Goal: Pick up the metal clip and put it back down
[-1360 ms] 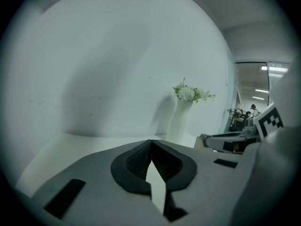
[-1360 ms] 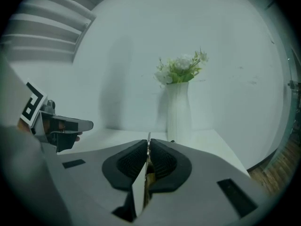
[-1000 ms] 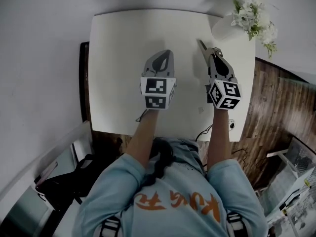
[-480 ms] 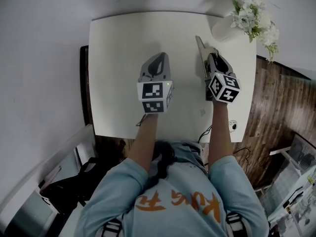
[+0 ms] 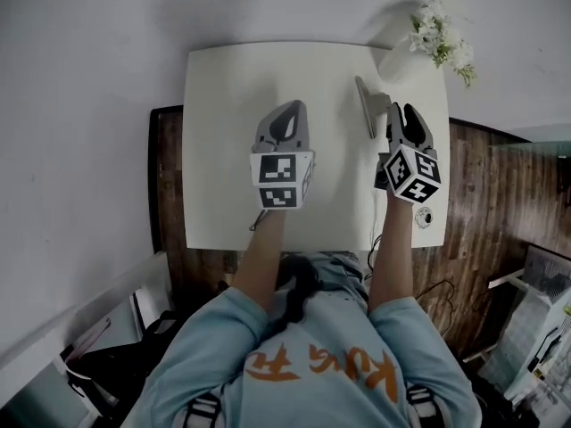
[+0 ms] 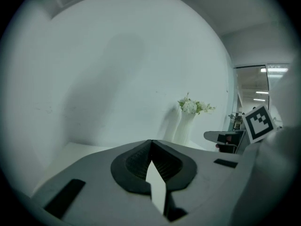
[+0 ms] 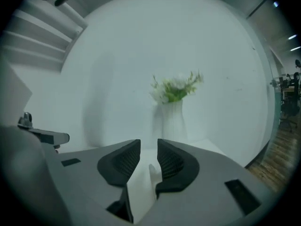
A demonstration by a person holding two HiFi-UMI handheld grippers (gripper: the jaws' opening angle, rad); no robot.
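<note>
The metal clip (image 5: pixel 366 107) is a long grey piece on the white table (image 5: pixel 223 150), just left of my right gripper's fingers and apart from them. My right gripper (image 5: pixel 407 114) hovers near the table's right side. Its jaws are opening, with a clear gap and nothing pressed between the pads (image 7: pixel 172 160). My left gripper (image 5: pixel 286 110) hangs over the middle of the table, jaws shut on nothing, their tips meeting (image 6: pixel 151 144). In the right gripper view (image 7: pixel 148 149) I cannot make out the clip for certain.
A white vase (image 5: pixel 398 61) with white flowers (image 5: pixel 439 39) stands at the table's far right corner, straight ahead of the right gripper (image 7: pixel 173 121). A white wall rises behind the table. Dark wooden floor (image 5: pixel 486 194) lies to the right.
The right gripper's jaws have parted and the clip, earlier at their tip, now stands free on the table to their left. The left gripper has kept its place.
</note>
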